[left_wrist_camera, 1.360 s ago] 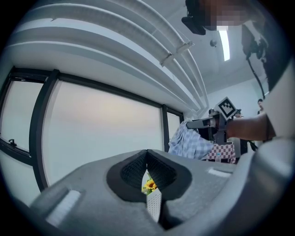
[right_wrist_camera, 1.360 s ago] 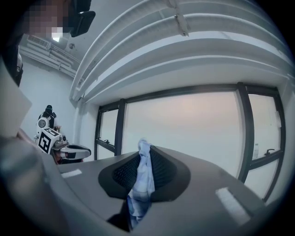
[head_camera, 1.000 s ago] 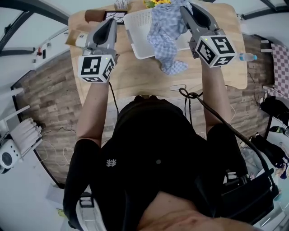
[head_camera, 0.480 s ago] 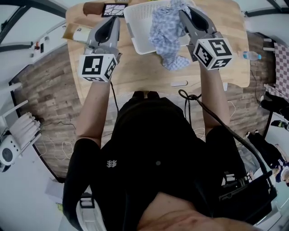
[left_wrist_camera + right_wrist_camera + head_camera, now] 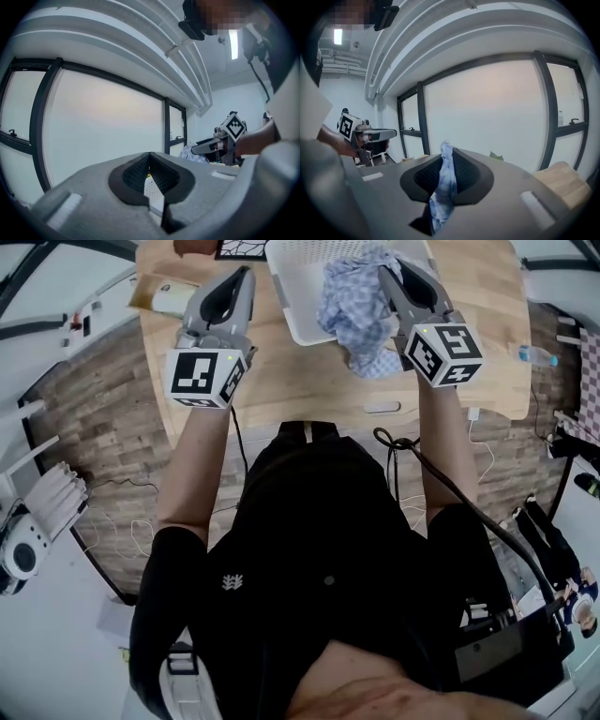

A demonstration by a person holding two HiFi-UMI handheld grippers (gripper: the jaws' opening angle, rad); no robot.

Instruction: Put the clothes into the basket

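Note:
A blue checked cloth [image 5: 359, 307] hangs from my right gripper [image 5: 382, 270], which is shut on its top end. The cloth dangles over the near right corner of the white basket [image 5: 302, 289], with its lower end over the wooden table [image 5: 291, 381]. In the right gripper view the cloth [image 5: 443, 187] is pinched between the jaws of the right gripper [image 5: 443, 164]. My left gripper [image 5: 246, 276] is held up left of the basket, shut with nothing in it. In the left gripper view the left gripper [image 5: 150, 176] points up at the windows, and the right gripper's cube [image 5: 233, 126] shows at the right.
A pale roll [image 5: 171, 298] lies at the table's far left, next to a black patterned tile [image 5: 246, 247]. A small white flat object [image 5: 380, 408] sits by the near edge. A water bottle [image 5: 534, 354] lies past the table's right edge. A black cable [image 5: 398, 442] hangs below the right gripper.
My right gripper has carried the cloth farther over the basket, and its lower end has lifted off the table. The left gripper has stayed raised beside the basket.

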